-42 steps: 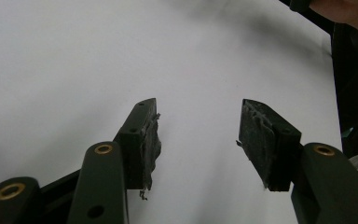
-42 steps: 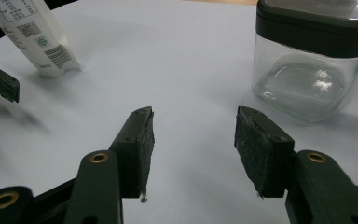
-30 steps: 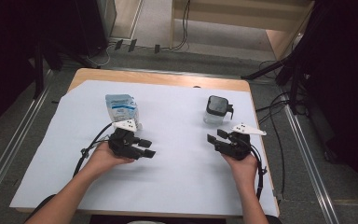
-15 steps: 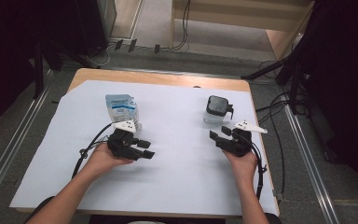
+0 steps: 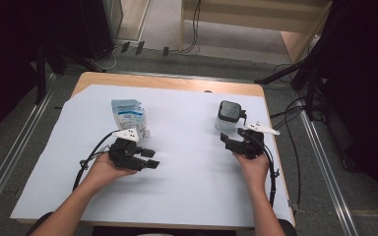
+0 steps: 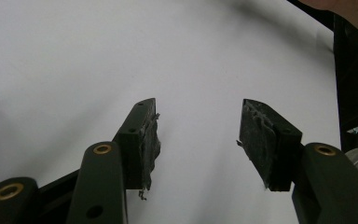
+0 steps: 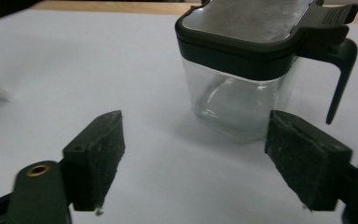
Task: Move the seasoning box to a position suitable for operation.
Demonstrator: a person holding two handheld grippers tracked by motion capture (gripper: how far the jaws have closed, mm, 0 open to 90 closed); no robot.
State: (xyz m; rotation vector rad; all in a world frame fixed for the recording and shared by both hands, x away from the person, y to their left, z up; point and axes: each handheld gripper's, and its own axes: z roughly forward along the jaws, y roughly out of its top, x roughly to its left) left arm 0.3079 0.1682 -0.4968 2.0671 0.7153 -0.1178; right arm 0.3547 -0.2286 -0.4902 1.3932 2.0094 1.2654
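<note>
Glass jar (image 7: 242, 88) with its dark flip lid stands just ahead of the right gripper (image 7: 214, 158), whose jaws have just been opening, nothing between them; this looks like the approach step. Next move: advance until the pads straddle the jar, then close; left gripper (image 6: 196, 135) hangs open and empty over the counter (image 5: 187, 162).

The pouch (image 5: 129, 114) print is too small to read; the jar (image 7: 256, 60) lid is cropped.

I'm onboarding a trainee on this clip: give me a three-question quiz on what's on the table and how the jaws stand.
1. True or false: the right gripper already grips the jar.
2. Which thing stands nearest the left gripper? A) pouch B) jar C) bowl
3. Fill in: the jar's lid is ____ (on/off).

Key: 1 false, its jaws have just been opening and stand apart short of the jar, nothing between them. 2 A. 3 on.
</note>
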